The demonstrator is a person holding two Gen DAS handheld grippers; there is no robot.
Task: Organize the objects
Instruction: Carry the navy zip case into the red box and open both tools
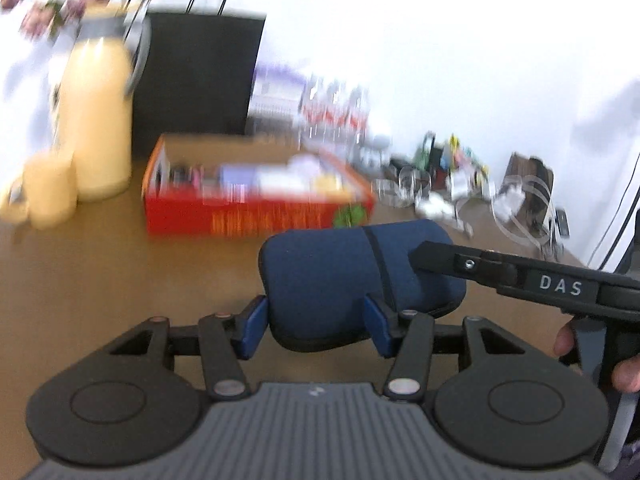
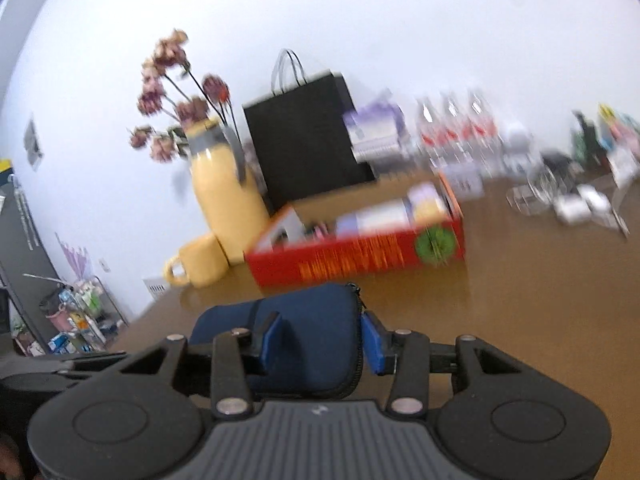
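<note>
Navy-blue fabric covers the zippered case [image 1: 340, 276], which is held above the brown counter [image 1: 100, 264] by both tongs at once. The left tongs [image 1: 316, 322] are clenched on the near end of the case, a blue pad pressed to each side. The right tongs [image 2: 316, 340] are clenched on the other end, beside the zipper edge; in the left wrist view one of their fingers [image 1: 440, 258] is seen laid against the case's right part, and the black body behind it is marked "DAS". Part of a hand [image 1: 592, 356] is seen at that view's right edge, around the handle.

Listed beyond the case, on the counter:
- a red box [image 2: 360, 258] with an open top, filled with blurred packets, a green round mark on its front;
- a yellow vase [image 2: 224, 204] left of the box, holding dried pinkish flowers [image 2: 172, 92];
- a yellow mug [image 2: 200, 262] just beside the vase, on its near left;
- a black paper bag [image 2: 304, 140] with handles, upright behind the box;
- clear bottles [image 2: 456, 132] with red labels, far right of the bag;
- glassware and small clutter [image 1: 460, 184] along the far right, too blurred to be identified.

A white wall [image 2: 360, 20] is seen behind everything.
</note>
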